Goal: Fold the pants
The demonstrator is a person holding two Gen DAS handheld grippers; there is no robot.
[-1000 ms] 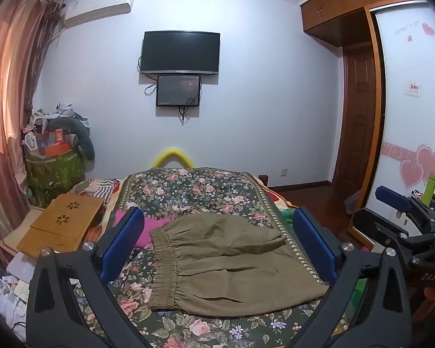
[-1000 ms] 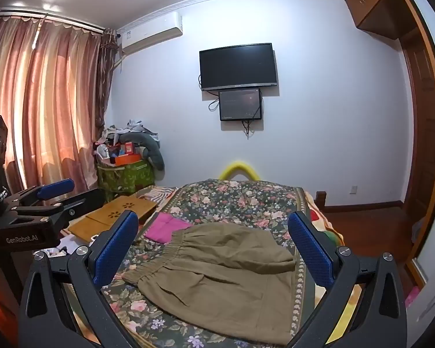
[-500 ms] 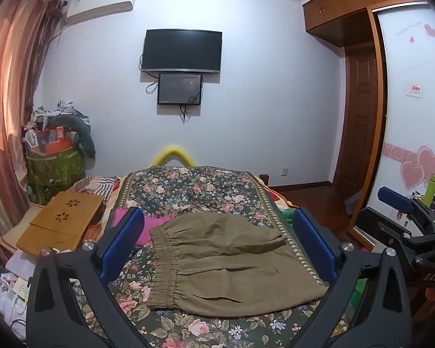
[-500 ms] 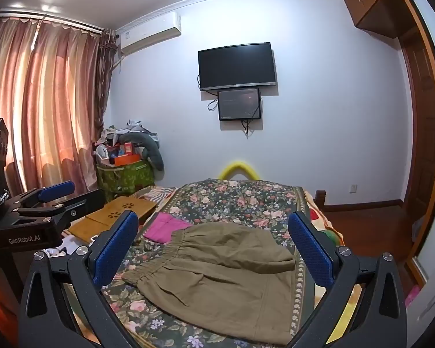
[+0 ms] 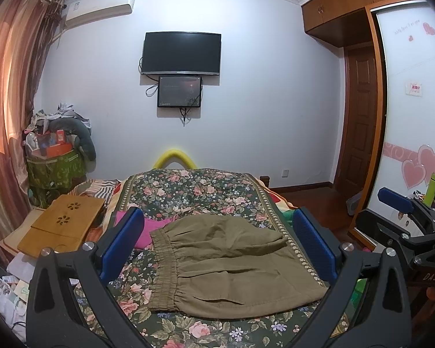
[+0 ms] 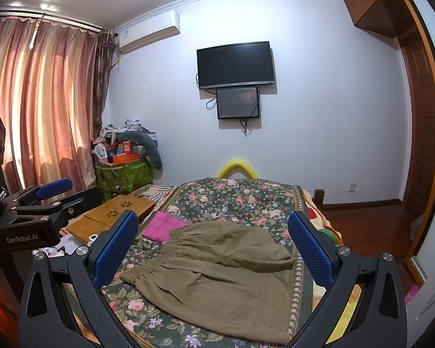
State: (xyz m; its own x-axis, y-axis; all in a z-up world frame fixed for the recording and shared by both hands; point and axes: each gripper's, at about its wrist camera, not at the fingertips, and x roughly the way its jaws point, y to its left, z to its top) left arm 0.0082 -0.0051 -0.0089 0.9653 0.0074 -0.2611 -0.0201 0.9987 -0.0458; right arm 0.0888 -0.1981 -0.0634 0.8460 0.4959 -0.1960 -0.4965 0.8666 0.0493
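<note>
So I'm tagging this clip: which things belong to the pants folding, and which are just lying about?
Belongs to the job:
olive pants
left gripper, open
right gripper, open
floral bedspread

Just lying about:
pink cloth
wooden lap tray
green basket

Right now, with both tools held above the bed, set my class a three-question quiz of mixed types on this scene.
1. True or false: the left tool is shut on the olive pants.
2. Which item touches the pants' waistband? A) pink cloth B) wooden lap tray C) green bottle
3. Fill in: the pants lie on a ____-patterned bedspread.

Key: 1 false, since both the left tool and the right tool are open and hold nothing; 2 A; 3 floral.
</note>
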